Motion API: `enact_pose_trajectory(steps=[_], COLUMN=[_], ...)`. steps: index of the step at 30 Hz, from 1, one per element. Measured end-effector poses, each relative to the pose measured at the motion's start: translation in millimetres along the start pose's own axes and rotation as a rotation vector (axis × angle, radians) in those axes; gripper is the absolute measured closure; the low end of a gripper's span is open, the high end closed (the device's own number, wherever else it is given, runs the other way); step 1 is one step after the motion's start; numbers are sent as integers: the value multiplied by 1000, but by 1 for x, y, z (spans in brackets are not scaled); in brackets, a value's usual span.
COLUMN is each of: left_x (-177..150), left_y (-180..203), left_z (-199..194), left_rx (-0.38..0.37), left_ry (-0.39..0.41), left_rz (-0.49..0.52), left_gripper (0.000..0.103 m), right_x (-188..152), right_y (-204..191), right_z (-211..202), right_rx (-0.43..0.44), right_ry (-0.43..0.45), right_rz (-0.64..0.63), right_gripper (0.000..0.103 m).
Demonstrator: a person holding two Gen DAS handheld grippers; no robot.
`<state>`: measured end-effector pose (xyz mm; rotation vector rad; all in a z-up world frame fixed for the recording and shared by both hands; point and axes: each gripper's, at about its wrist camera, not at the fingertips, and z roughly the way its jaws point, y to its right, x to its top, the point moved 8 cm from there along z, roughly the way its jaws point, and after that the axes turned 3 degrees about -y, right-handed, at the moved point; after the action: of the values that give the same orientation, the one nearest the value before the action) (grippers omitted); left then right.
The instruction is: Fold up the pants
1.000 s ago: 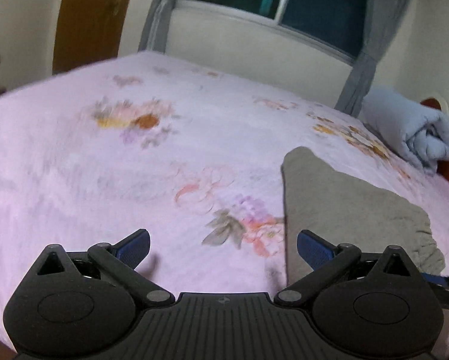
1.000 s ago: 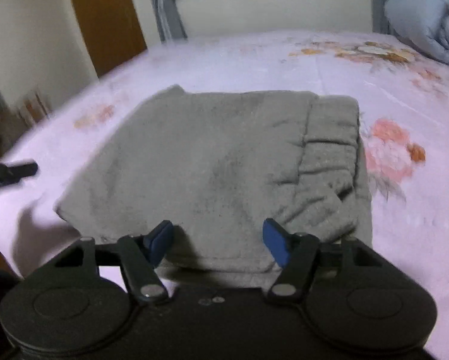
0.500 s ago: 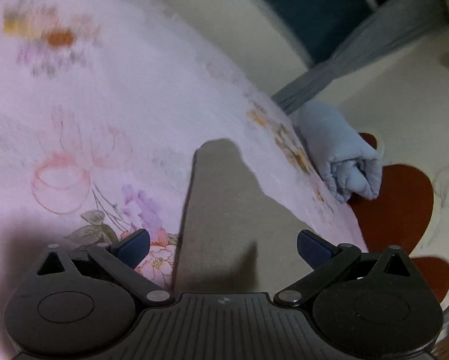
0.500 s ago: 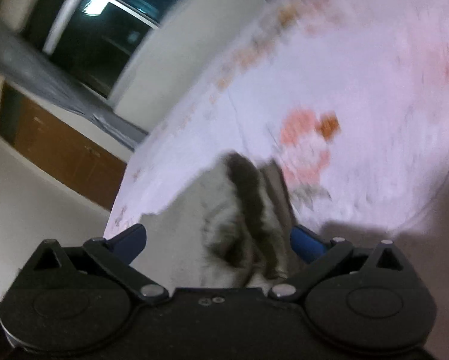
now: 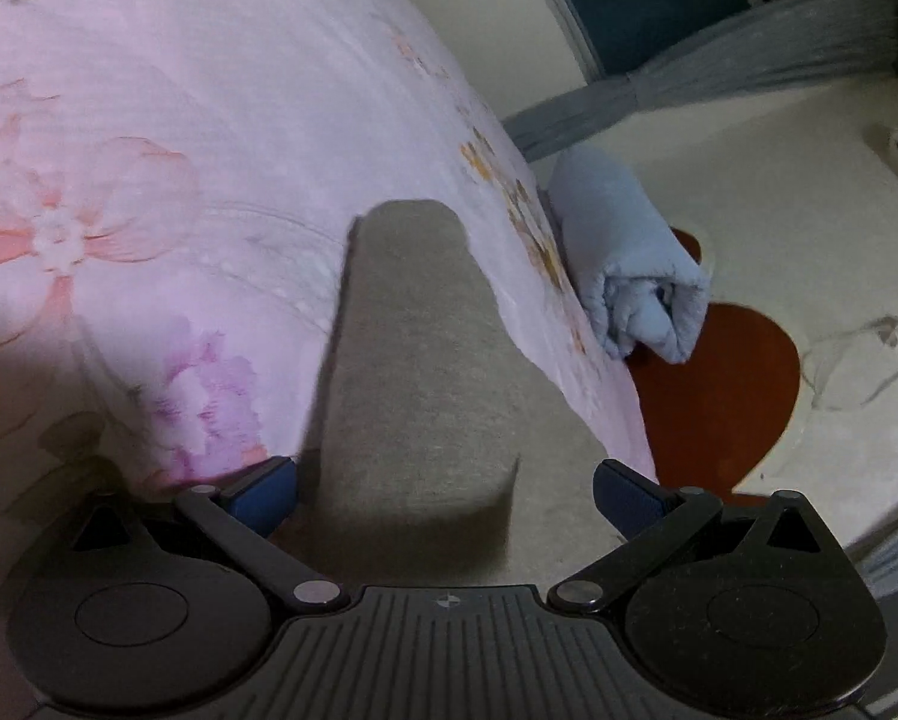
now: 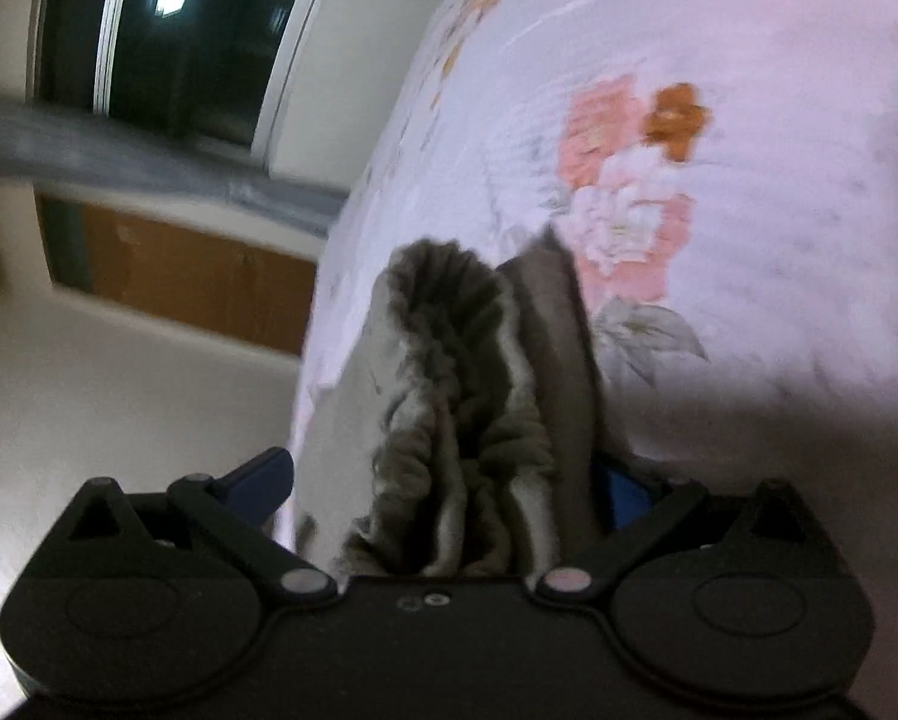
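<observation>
Left wrist view: left gripper (image 5: 446, 495) spread wide, grabbing nothing, folded grey pants (image 5: 425, 372) between its blue pads | right gripper (image 6: 443, 480) jaws just swung wide, bunched waistband between, not pinched | pants lie on flowery bedsheet (image 5: 209, 138) | rolled blue blanket (image 5: 628, 264) beyond

The bed (image 5: 221, 120) is covered by a pale pink sheet printed with flowers, among them a large salmon-pink bloom (image 6: 625, 204) with an orange one beside it and a purple cluster (image 5: 209, 402) near the folded edge of the cloth. The grey pants (image 5: 425, 372) lie directly on the sheet as a folded stack, smooth and narrow from the left wrist view, while the right wrist view shows the gathered elastic waistband (image 6: 466, 396) bunched in ridges at the near end. A rolled light-blue blanket (image 5: 628, 264) lies at the bed's far edge, apart from the pants.
</observation>
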<state>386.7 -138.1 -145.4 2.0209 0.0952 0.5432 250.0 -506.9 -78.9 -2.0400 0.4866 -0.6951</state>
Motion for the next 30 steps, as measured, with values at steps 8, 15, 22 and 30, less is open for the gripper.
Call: enact_pose_trajectory(steps=[8,15,22,30], left_x=[0,-6,23,103], left_y=[-6,6,44,48], left_z=[12,5,-29,-35], left_rx=[-32,-30,-147,-136], left_ry=[-8,17,129,190], left_rz=[-79,-30,18,26], left_gripper=[37,79,80,80], right_x=[2,5,29,96], right_y=[3,-28,-94,-133], right_z=[-1,-6,-4,52], right_rx=[-64,-52,13,65], right_ry=[-19,-26,-22,-33], right_rz=[-16,-132,-298,-354], right_gripper=[33,61,66,66])
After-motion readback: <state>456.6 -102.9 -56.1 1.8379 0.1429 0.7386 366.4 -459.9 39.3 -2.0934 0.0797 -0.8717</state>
